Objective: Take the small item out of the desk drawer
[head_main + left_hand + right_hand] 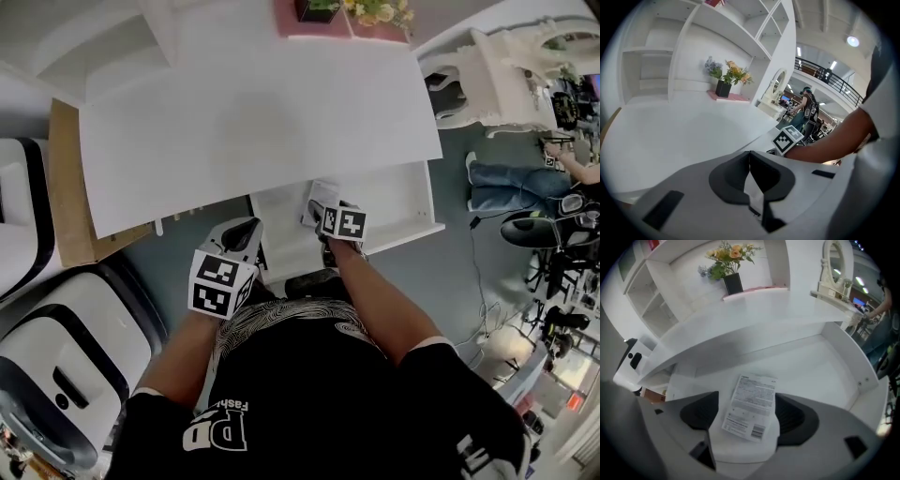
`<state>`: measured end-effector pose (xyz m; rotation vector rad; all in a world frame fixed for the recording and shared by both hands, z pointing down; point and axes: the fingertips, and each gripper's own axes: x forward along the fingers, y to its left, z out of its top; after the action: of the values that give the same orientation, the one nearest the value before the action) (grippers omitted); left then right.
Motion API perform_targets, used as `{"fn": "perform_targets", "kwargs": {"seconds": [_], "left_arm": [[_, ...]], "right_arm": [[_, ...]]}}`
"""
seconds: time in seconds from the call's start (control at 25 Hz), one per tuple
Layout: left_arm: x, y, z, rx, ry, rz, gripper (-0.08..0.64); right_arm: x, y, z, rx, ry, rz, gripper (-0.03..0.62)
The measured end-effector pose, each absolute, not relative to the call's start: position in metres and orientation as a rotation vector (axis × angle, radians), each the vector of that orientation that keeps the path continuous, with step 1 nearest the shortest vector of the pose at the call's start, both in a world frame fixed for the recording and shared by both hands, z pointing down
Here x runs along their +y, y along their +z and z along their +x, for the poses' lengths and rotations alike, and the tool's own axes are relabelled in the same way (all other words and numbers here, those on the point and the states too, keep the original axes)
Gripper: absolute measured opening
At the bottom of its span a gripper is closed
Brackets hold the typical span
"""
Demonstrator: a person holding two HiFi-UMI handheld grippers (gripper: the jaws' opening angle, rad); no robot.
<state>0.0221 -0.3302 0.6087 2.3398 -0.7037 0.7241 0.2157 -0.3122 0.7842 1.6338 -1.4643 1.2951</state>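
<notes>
Head view looks down on a white desk top [253,122] with a flower pot [319,9] at the far edge. Under the desk top the drawer [408,202] is pulled out toward the person. The right gripper [320,212] reaches down into the drawer, and the small white box [316,192] lies right at its tip. The left gripper [244,232] hangs just beside the drawer's left end and touches nothing. Left gripper view shows the two jaws of that gripper together at the tips, with nothing in them. Past them you can see the desk top and the marker cube [789,138] of the other gripper. Right gripper view looks down into the drawer. Its jaws stand wide apart. The small white box, with a printed label [751,406] on top, lies flat on the drawer floor [815,366], right between the two dark pads [699,411]. The pads are close to its sides but do not seem to press on it. So the step in hand looks like the reach for the box. The drawer is open, but the box is not yet grabbed. Next the jaws need to close on the box's two sides. Then the box has to go straight up, clear of the drawer's front wall and of the desk top above.
</notes>
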Motion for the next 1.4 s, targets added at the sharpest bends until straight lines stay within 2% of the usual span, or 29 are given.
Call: {"fn": "perform_targets", "kwargs": {"seconds": [0.12, 0.2, 0.8, 1.4], "left_arm": [[-0.325, 0.613, 0.021, -0.692, 0.745, 2.329, 0.015], [-0.322, 0.615, 0.022, -0.684, 0.756, 2.319, 0.015], [-0.327, 0.617, 0.032, -0.662, 0.789, 2.318, 0.015], [-0.317, 0.602, 0.048, -0.633, 0.761, 2.365, 0.015]], "right_arm": [[-0.320, 0.800, 0.216, -1.414, 1.323, 1.642, 0.418], [-0.321, 0.810, 0.216, -1.373, 1.360, 1.645, 0.428], [-0.313, 0.845, 0.225, -1.279, 1.368, 1.564, 0.431], [-0.298, 0.815, 0.228, -1.364, 1.457, 1.515, 0.431]]}}
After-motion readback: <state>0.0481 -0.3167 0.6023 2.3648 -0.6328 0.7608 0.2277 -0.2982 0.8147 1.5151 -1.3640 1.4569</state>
